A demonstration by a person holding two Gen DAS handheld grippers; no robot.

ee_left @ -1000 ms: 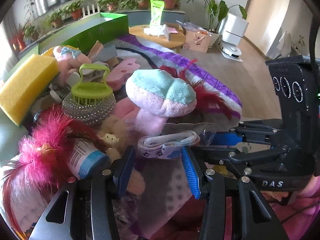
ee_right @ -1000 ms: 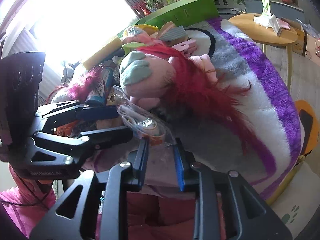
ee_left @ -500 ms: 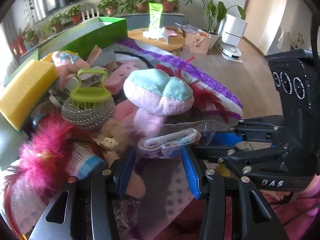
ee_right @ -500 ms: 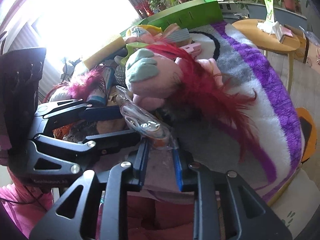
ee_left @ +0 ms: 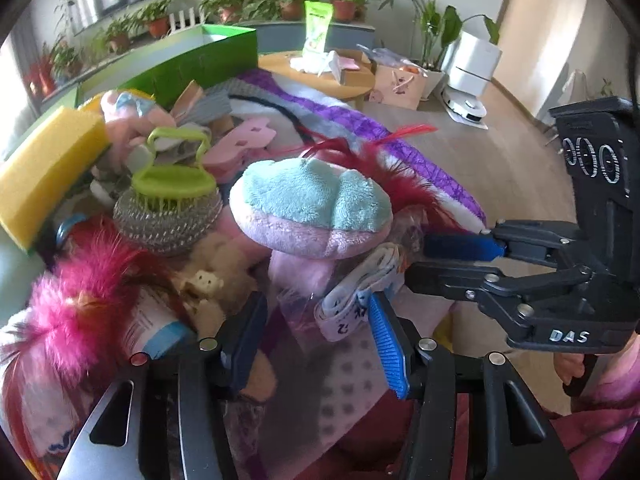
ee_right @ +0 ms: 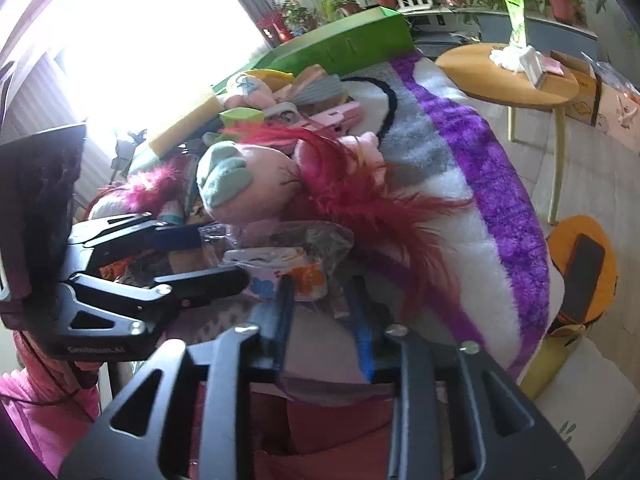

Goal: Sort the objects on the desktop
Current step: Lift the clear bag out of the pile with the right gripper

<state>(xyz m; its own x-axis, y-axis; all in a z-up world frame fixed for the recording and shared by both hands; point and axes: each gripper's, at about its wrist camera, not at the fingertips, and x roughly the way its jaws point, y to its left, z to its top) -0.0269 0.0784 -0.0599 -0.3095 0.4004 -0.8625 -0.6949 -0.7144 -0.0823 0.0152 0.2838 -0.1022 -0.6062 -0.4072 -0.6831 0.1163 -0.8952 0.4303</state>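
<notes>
Sorting: early, by the look of the heap; most items lie unsorted.

Left tool (ee_left: 316, 328): jaws parted, just widened; bagged tape roll (ee_left: 356, 300) between them against the blue pad, grip unclear.

Right tool (ee_right: 322, 312): jaws just opened, same bag (ee_right: 288, 264) at their tips, not clamped.

Beyond: plush mushroom (ee_left: 312, 208), steel scourer (ee_left: 168, 220), yellow sponge (ee_left: 44, 168), green box (ee_left: 208, 60) farthest.

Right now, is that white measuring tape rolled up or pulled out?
Rolled up. The measuring tape sits as a flat coil of stacked loops inside a clear plastic bag, with no loose end trailing out.
</notes>
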